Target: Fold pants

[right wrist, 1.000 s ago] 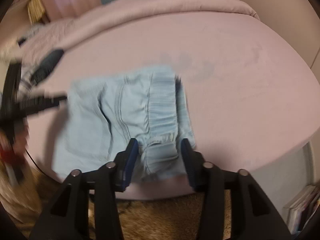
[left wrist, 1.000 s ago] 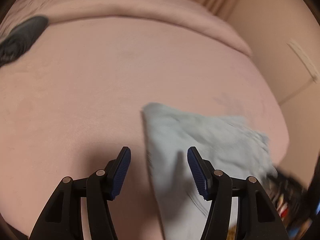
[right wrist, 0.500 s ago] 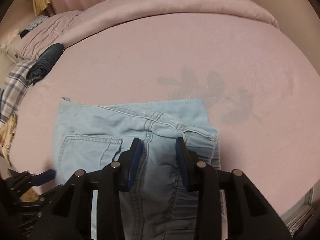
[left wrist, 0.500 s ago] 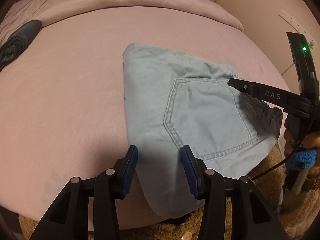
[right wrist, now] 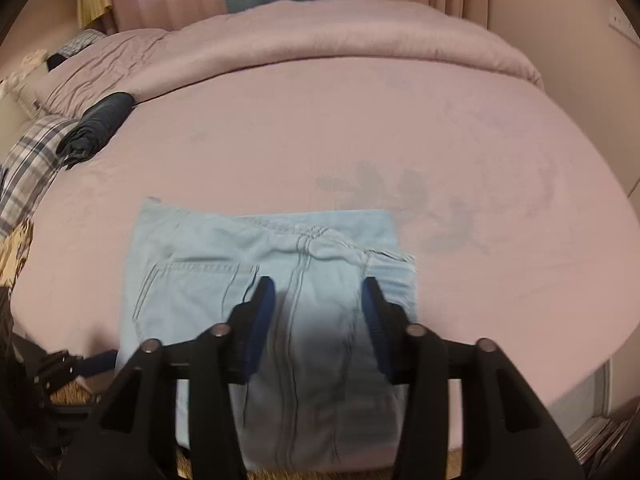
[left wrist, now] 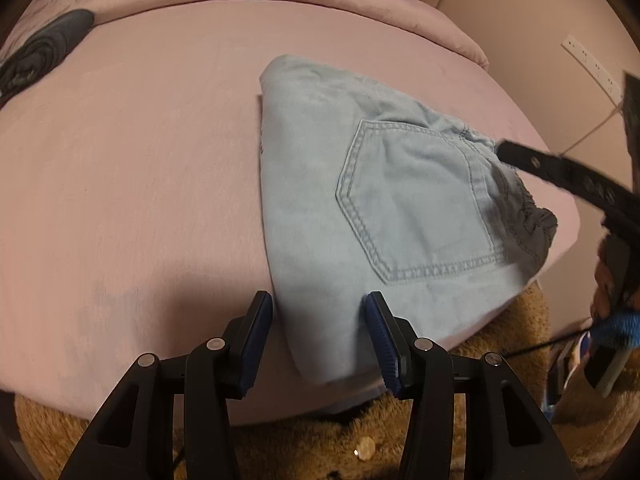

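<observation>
From my seat I see the pants (left wrist: pixel 360 200) lying folded into a compact, roughly rectangular bundle at the near edge of the bed (left wrist: pixel 140 160), on the pink sheet. They are pale blue denim. The back pocket (left wrist: pixel 416 200) faces up, outlined in double stitching, and the gathered elastic waistband (left wrist: pixel 528 204) bunches at the right end of the bundle, darker in shadow there. The lower corner of the bundle reaches the edge of the mattress above a shaggy brown rug (left wrist: pixel 500 420).

My left gripper (left wrist: pixel 318 336) sits just short of that near corner, fingers spread apart with nothing between them; the left fold edge of the denim runs down into the gap between the blue pads (left wrist: pixel 256 332).

Through the right wrist camera, the pants (right wrist: pixel 224 280) show a center seam running toward me, and a pocket to the left. My right gripper (right wrist: pixel 318 316) hovers over them with its fingers parted, holding nothing; the picture is blurred here, so I cannot tell whether the tips touch the cloth.

A dark rolled garment (right wrist: pixel 96 128) lies well apart near the far left of the bed, beside a plaid cloth (right wrist: pixel 28 168). A thick pink duvet (right wrist: pixel 320 44) is bunched along the far side.
</observation>
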`<state>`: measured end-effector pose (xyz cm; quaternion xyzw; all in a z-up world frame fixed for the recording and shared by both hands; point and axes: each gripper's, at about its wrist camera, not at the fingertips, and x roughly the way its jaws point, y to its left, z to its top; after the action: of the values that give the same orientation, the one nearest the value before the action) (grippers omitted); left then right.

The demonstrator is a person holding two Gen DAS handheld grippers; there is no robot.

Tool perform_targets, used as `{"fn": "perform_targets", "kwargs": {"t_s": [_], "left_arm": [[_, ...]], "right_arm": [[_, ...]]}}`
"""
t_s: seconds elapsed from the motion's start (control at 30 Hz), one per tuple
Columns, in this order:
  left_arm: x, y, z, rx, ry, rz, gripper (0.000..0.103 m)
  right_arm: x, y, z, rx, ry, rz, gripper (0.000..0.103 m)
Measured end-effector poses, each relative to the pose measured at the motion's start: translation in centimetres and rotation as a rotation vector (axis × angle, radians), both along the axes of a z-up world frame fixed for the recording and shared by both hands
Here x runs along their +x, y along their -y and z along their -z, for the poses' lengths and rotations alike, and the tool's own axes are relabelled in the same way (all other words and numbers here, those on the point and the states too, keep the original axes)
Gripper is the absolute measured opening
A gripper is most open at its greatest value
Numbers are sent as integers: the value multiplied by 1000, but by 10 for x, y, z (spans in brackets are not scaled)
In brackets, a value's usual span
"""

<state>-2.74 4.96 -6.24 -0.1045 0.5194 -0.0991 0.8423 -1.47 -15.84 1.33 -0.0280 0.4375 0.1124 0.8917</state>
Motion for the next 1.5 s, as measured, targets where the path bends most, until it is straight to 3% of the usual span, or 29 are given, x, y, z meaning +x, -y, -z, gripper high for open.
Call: {"fn": "perform_targets", "kwargs": {"t_s": [0.2, 0.33, 0.4, 1.0, 1.17, 1.27, 1.5], "left_arm": [[-14, -3, -1, 27, -10, -11, 51], [-1, 11, 1, 76, -12, -9, 52], [-5, 11, 1, 81, -5, -13, 52], [-13, 7, 5, 55, -25, -40, 52], [-11, 11, 4, 62, -27, -45, 52], [-12, 10, 4, 60, -41, -46, 52], [-16, 7, 2, 38, -107, 14, 58]], "right_arm": [[-20, 10, 29, -51, -56, -25, 53], [-21, 12, 41, -61, -51, -3, 65], [-20, 14, 48, -46, -67, 13, 66], [-41, 18, 45, -43, -38, 11, 68], [-46, 26, 49, 11, -76, 31, 74], [-47, 40, 55, 114, -118, 56, 74], [-56, 45, 57, 160, -161, 62, 74]]}}
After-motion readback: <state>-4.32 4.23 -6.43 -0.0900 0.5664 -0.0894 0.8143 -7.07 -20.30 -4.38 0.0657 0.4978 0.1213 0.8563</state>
